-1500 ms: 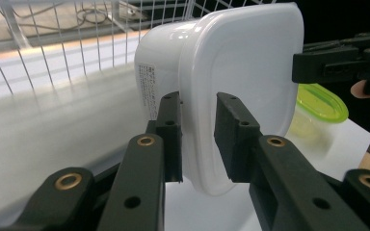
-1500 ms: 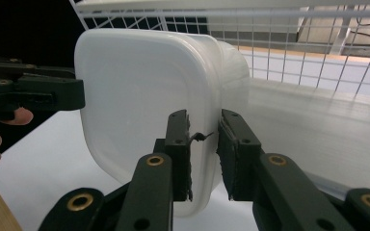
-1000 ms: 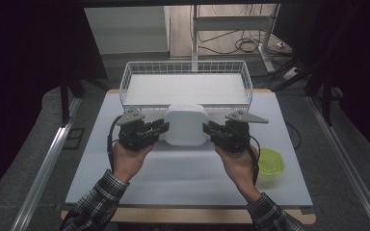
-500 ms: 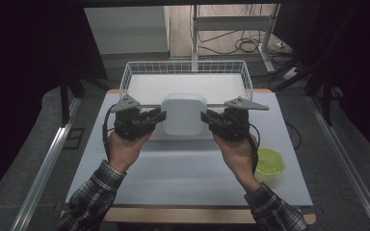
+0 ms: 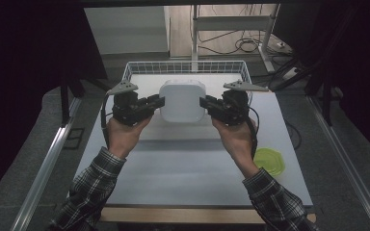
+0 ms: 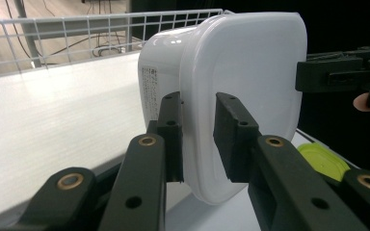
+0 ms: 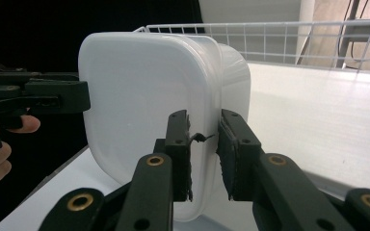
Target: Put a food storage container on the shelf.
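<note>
White plastic container (image 5: 182, 100): squarish with rounded corners, opaque, glossy, with a lid-like rim running around its edge; a small printed label shows on one side wall in the left gripper view. It hangs in the air above the table (image 5: 188, 168), just in front of the wire basket (image 5: 185, 67), lidded face turned toward the person.

Left gripper (image 5: 158, 102): jaws clamped on the container's left rim, one pad on each face of the rim (image 6: 200, 139). Right gripper (image 5: 206, 103): jaws clamped on the right rim in the same way (image 7: 204, 154); a small dark shred sits between its pads. Both grippers point inward toward each other, roughly level, grey plates on top.

Hands: the left hand (image 5: 125, 132) and the right hand (image 5: 236, 137) hold the grippers from beneath, forearms in plaid sleeves rising from the bottom of the high view.

Yellow-green lid (image 5: 270, 161) lies flat on the table near the right forearm, well apart from the container.
</note>
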### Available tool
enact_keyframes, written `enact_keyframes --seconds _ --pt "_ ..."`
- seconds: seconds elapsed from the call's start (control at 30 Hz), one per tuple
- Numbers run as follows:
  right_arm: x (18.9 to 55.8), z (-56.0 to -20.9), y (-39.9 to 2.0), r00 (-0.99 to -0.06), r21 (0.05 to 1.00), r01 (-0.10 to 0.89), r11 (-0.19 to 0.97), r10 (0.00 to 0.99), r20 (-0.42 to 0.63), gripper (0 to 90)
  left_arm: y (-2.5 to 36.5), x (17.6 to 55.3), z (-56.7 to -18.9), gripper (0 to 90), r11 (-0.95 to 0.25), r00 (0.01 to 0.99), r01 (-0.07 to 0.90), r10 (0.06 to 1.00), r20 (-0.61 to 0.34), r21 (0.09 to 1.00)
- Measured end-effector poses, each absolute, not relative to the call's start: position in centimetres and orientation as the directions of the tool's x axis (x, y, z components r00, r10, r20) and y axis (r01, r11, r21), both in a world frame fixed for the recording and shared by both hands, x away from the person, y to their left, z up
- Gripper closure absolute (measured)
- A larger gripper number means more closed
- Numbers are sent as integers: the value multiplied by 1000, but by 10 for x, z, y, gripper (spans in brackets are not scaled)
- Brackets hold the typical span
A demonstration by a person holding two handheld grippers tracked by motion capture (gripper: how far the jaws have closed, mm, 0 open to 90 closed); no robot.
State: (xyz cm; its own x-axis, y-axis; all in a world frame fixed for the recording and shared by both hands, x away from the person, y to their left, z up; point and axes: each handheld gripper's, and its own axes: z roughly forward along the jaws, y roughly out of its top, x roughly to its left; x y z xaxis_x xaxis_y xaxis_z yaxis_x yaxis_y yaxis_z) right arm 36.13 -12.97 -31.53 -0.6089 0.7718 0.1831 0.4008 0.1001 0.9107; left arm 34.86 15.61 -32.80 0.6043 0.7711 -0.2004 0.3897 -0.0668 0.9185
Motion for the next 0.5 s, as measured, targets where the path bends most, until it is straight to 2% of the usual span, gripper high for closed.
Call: enact_keyframes --seconds 0.5 --pt "386 -303 -125 -596 901 425 84 775 209 743 159 373 -314 728 -63 592 416 776 -218 907"
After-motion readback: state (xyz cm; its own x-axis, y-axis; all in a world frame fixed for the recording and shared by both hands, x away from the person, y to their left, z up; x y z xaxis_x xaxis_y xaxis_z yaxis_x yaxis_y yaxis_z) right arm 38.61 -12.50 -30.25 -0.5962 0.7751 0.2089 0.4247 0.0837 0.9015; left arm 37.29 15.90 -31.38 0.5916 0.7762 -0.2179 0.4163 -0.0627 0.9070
